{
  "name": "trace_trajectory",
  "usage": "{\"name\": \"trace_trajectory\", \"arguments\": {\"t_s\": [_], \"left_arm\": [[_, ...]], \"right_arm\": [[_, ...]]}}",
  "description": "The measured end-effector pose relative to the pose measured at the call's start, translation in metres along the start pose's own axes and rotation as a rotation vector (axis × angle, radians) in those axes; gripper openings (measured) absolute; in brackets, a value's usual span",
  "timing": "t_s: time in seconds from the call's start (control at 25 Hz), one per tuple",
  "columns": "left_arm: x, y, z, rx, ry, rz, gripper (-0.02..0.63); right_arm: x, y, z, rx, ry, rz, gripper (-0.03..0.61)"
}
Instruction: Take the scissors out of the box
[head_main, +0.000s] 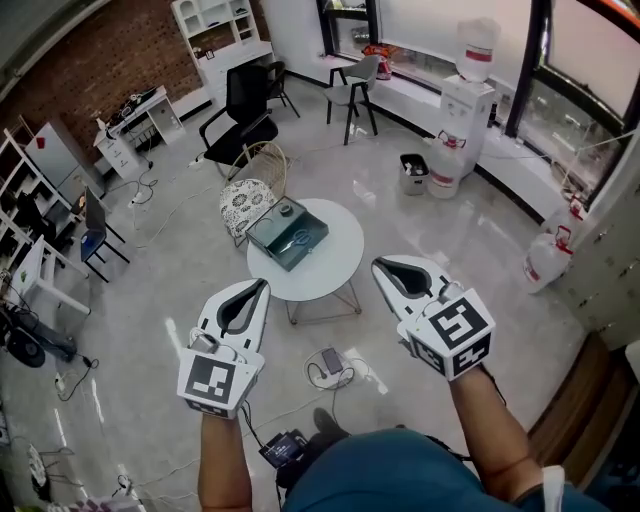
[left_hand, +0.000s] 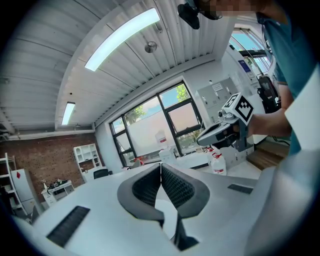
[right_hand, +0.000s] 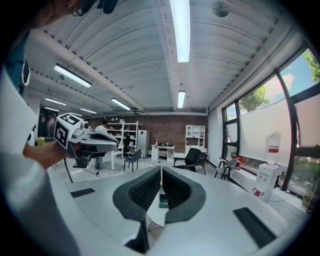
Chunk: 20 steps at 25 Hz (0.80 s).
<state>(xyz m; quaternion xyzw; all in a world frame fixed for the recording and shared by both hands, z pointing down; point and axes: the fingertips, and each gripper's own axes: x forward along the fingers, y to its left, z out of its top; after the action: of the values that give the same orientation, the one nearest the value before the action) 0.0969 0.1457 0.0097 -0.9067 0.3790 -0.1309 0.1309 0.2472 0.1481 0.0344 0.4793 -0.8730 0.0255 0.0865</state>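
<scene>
Approach step: left gripper (head_main: 262, 286) and right gripper (head_main: 380, 265) both closed, empty. Scissors (head_main: 300, 238) lie in box (head_main: 283, 258) at 12 o'clock. Next move: reach and open.

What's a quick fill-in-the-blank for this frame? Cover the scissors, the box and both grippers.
1. The scissors lie inside the box, which sits on a ____ white table.
2. The left gripper, held in the air short of the table, has its jaws ____.
3. The right gripper is shut too, and between its jaws there is ____.

Missing words: round; shut; nothing.
</scene>
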Motion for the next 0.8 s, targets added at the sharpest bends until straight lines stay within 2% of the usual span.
{"name": "trace_trajectory", "arguments": {"t_s": [0.32,0.8], "left_arm": [[0.004,0.046,-0.019,-0.019,-0.015,-0.039,0.021],[0.006,0.148,-0.071,-0.067,-0.042,-0.095,0.021]], "right_arm": [[0.041,0.01,0.007,0.0,0.028,-0.042,0.04],[0.141,0.04,0.018,-0.014,0.069,-0.105,0.038]]}}
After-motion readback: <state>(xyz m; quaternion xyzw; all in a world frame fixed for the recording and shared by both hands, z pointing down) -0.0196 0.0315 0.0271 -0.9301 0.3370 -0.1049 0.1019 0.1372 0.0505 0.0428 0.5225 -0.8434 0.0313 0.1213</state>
